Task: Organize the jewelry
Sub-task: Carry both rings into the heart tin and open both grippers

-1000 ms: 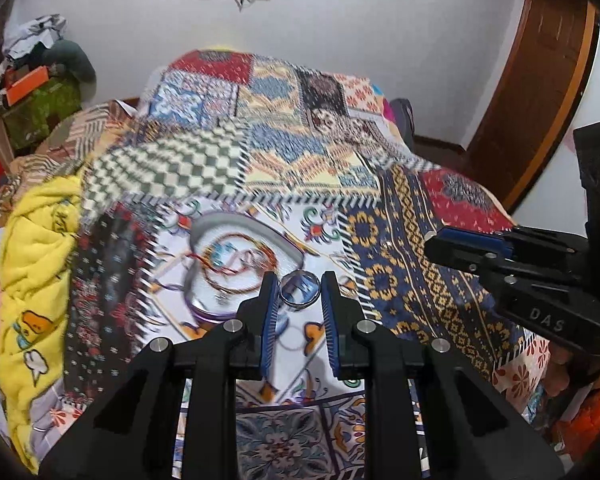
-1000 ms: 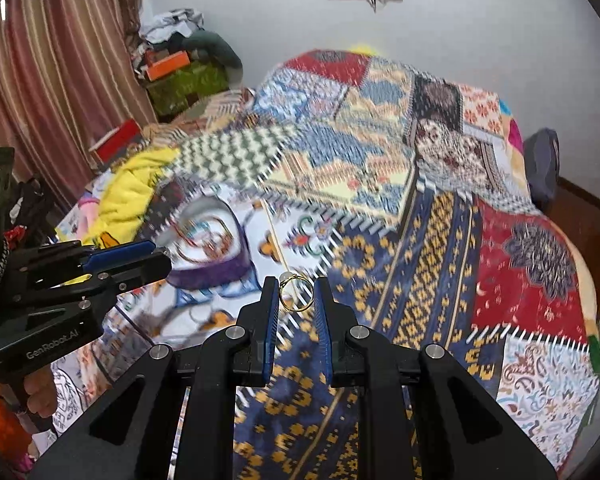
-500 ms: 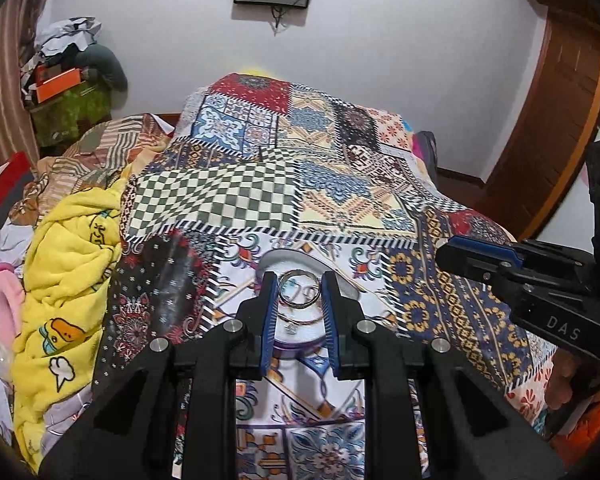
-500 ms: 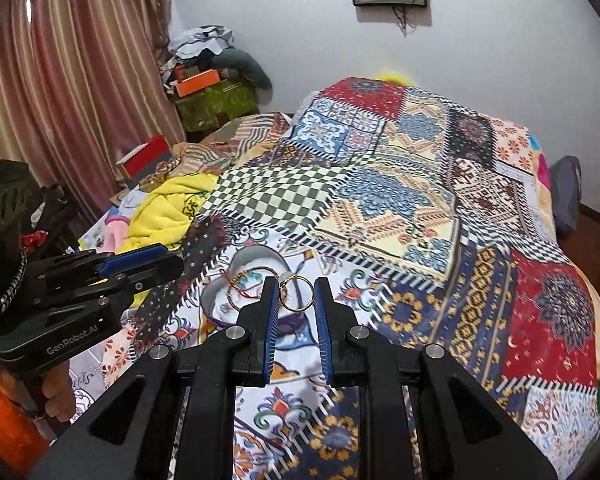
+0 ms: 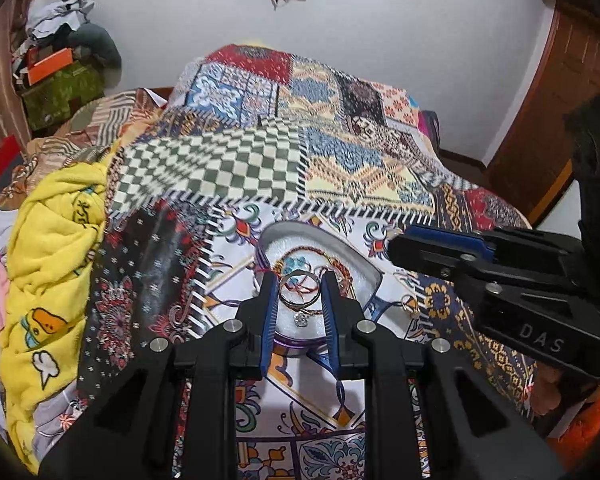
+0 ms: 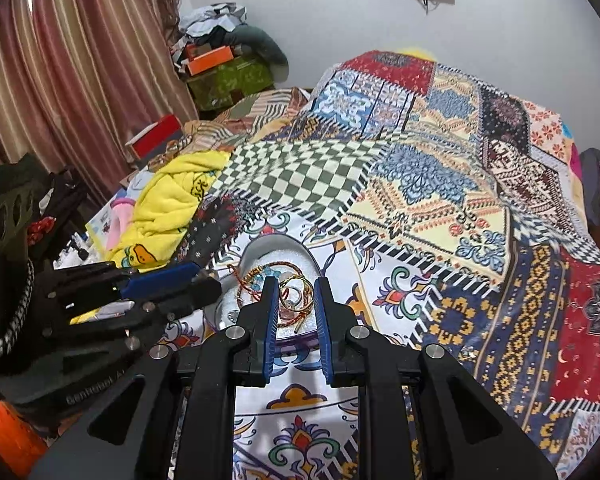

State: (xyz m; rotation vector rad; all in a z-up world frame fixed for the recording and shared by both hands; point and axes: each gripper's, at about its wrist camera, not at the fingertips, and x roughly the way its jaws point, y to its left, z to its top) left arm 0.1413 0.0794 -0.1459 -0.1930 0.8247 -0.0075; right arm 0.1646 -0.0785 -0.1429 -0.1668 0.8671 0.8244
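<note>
Both claws have been brought from the open quilt to a spot over the heart-shaped dish, so each ring is now carried to its drop point and only the release is left. The left claw is clenched on a silver ring, held upright between the pads above the white lining. The right claw is clenched on a gold ring, likewise over the dish; whether this ring touches the cords below cannot be told through the fisheye. Red and gold bracelets are already coiled in the dish ahead of the pads, and a small pendant lies just under the left one. The two claws are close side by side, so little room is left between them. The dish wall rises just ahead; the quilt beyond and to the right is open
</note>
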